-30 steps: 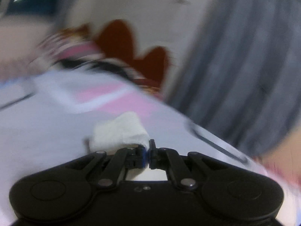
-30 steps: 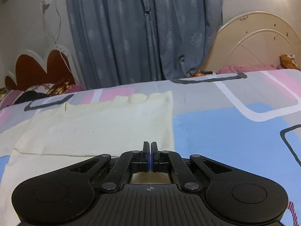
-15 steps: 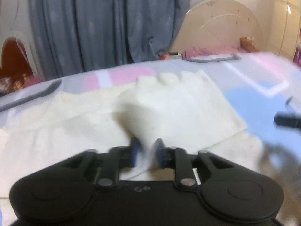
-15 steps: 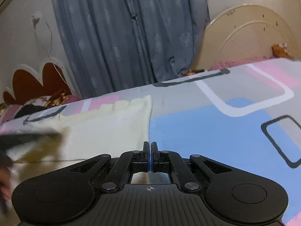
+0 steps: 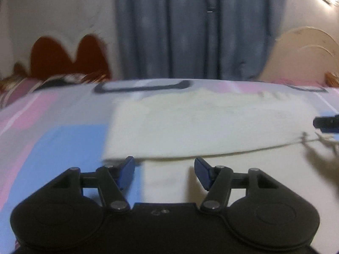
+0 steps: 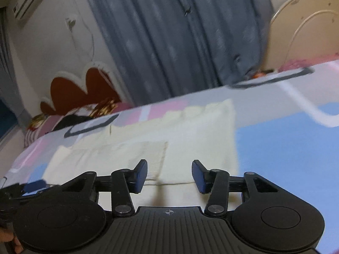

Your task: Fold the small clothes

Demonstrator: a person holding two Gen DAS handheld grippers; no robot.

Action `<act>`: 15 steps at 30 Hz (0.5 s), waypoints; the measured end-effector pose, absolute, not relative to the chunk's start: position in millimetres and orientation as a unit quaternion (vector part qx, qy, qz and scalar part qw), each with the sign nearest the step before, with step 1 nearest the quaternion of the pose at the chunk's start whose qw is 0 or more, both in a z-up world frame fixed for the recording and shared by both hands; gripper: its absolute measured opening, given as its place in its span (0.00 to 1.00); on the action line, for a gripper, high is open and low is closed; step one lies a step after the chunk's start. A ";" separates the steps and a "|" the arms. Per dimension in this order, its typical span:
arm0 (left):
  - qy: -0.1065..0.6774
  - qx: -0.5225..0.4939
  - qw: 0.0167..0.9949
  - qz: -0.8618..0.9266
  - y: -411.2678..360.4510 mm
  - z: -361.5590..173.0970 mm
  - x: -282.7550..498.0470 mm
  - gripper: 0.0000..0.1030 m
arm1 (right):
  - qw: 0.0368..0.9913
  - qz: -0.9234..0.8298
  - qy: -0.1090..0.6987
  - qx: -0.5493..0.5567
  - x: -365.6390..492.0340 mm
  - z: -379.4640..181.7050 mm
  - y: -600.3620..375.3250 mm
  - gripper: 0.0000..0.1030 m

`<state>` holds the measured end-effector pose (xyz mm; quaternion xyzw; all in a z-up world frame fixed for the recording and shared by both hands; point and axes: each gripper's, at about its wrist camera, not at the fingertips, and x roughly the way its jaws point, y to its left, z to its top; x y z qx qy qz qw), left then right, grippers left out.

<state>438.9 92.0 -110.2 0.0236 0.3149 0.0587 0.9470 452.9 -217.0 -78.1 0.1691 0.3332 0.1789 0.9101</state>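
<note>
Gaping empty, left claw (image 5: 164, 170) and right claw (image 6: 169, 174) overhang soft, folded cream cloth (image 5: 211, 127).

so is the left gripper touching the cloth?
Cannot tell. In the left wrist view the left gripper is open over the cloth, but blur hides any contact or gap.

Cloth (image 5: 211, 127) near part behind tongs; curtain (image 5: 190, 31) blurred.

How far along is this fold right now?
Done: one fold is laid, with the cream cloth lying doubled and flat on the bedsheet. In hand: nothing; the left gripper and right gripper are both open, above the cloth. Left: probably more folds to make it smaller.
</note>
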 end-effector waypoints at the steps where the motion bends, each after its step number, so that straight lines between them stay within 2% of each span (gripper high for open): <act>1: 0.318 0.012 0.946 0.066 99.4 -112.8 440.6 0.61 | 0.905 0.183 0.342 0.173 459.7 -81.8 -211.4 0.44; 3: 0.325 -0.013 0.943 0.074 109.5 -119.5 446.3 0.62 | 0.896 0.186 0.365 0.174 474.1 -88.7 -199.3 0.44; 5: 0.328 -0.032 0.941 0.080 117.5 -120.6 449.8 0.62 | 0.894 0.186 0.375 0.159 483.4 -93.0 -186.6 0.34; 7: 0.320 -0.048 0.943 0.078 123.0 -119.3 451.1 0.62 | 0.896 0.190 0.375 0.139 489.3 -91.0 -176.7 0.11; 8: 0.320 -0.047 0.943 0.081 125.0 -120.6 456.4 0.62 | 0.897 0.193 0.373 0.135 491.1 -90.1 -174.5 0.06; 11: 0.321 -0.038 0.943 0.083 124.3 -124.9 458.3 0.61 | 0.909 0.202 0.349 0.107 489.2 -77.5 -168.1 0.04; 15: 0.316 -0.039 0.944 0.081 128.2 -127.1 452.5 0.58 | 0.943 0.212 0.238 0.096 468.7 -20.0 -185.2 0.04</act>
